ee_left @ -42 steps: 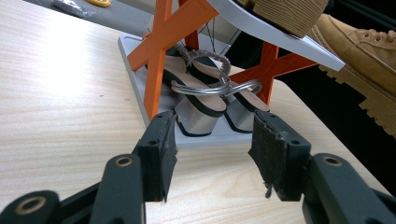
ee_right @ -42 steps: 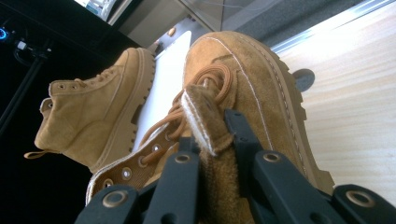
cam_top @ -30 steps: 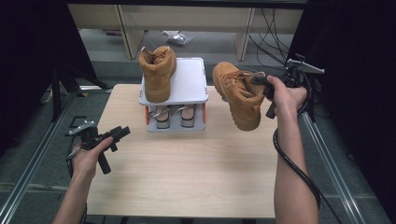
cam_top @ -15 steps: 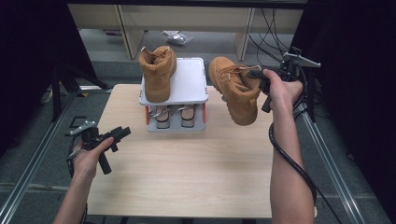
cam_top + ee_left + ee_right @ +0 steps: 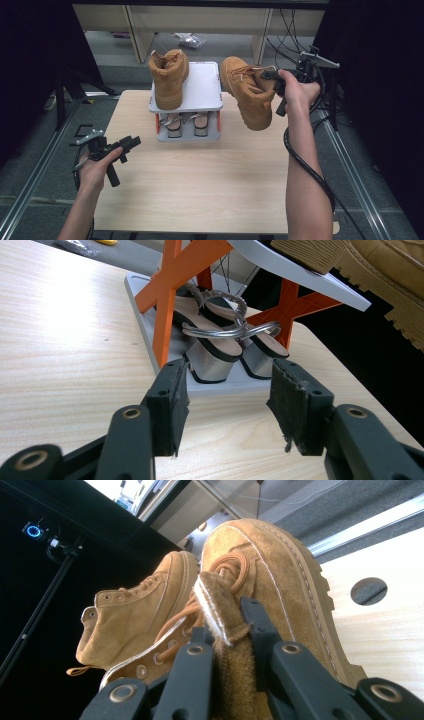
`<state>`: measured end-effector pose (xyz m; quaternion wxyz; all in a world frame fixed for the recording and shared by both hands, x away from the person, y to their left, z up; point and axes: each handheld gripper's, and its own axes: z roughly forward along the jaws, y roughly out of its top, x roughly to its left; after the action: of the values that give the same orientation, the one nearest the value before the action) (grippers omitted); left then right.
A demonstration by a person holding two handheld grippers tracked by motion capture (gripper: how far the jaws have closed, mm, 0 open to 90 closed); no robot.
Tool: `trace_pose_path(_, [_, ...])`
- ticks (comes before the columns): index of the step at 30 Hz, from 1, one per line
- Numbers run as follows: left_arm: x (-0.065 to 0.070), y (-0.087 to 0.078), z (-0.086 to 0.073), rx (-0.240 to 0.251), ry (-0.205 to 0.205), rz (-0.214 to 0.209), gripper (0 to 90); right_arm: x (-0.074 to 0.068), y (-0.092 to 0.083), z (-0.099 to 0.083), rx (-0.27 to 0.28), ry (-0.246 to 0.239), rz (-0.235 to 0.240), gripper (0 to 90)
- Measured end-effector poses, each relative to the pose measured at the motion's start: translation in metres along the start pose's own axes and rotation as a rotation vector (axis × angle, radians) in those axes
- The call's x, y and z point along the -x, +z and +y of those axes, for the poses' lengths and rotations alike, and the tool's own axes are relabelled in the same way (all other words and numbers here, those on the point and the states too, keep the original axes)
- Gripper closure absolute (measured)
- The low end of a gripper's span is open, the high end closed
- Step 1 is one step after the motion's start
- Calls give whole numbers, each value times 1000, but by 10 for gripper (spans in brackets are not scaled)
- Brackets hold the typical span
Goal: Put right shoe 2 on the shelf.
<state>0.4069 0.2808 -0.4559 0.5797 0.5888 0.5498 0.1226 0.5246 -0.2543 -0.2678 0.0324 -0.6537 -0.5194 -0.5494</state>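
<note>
**Tan boot, held aloft beside the shoe rack**

Tan boot [image 5: 248, 92]: suede upper, fleecy lining, orange laces, ridged rubber sole. Its tongue and collar are pinched between the jaws of the right gripper [image 5: 272, 76], so it hangs sole-outward above the wooden worktop [image 5: 200, 180], just right of the white-shelved rack [image 5: 197, 87]. Second boot [image 5: 168, 77]: matching, upright on the top shelf. Left gripper [image 5: 227, 405]: jaws spread, empty, low over the worktop.

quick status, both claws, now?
Left claw: open, empty, low over the light wooden table.
Right claw: shut on the tongue of the tan suede lace-up boot, held in the air.
</note>
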Motion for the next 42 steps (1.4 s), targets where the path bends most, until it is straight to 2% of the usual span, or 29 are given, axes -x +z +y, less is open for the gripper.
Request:
trace_pose_path(2, [0, 0, 0, 0, 0, 0, 486, -1, 2, 1, -1, -25, -1, 839])
trace_pose_path(5, [0, 0, 0, 0, -2, -1, 485, -7, 5, 1, -6, -1, 2, 839])
trace_pose_path(7, [0, 0, 0, -2, -2, -1, 485, -8, 7, 2, -3, -23, 7, 839])
trace_pose_path(8, [0, 0, 0, -2, -3, -1, 485, -10, 8, 2, -6, -9, 7, 839])
trace_pose_path(10, [0, 0, -1, -3, -2, -2, 485, -11, 11, 2, -3, -29, -1, 839])
trace_pose_path(11, [0, 0, -1, -3, -3, -3, 485, -13, 12, 2, -11, -4, 9, 839])
trace_pose_path(15, [0, 1, -1, -3, -4, -4, 485, -18, 19, 3, -14, -4, 4, 838])
trace_pose_path(16, [0, 1, -1, -3, -5, -4, 485, -18, 20, 3, -16, -23, 7, 838])
trace_pose_path(17, [0, 1, -1, -4, -5, -5, 485, -20, 21, 3, -20, -7, 12, 838])
trace_pose_path(23, [-1, 1, -1, -7, -5, -3, 483, -23, 31, 3, -29, -11, 13, 837])
trace_pose_path(31, [-1, 1, -2, -9, -6, -2, 481, -29, 43, 4, -33, 9, 13, 837])
trace_pose_path(42, [-1, 1, -2, -7, -6, -4, 481, -43, 56, 4, -32, 13, 20, 836])
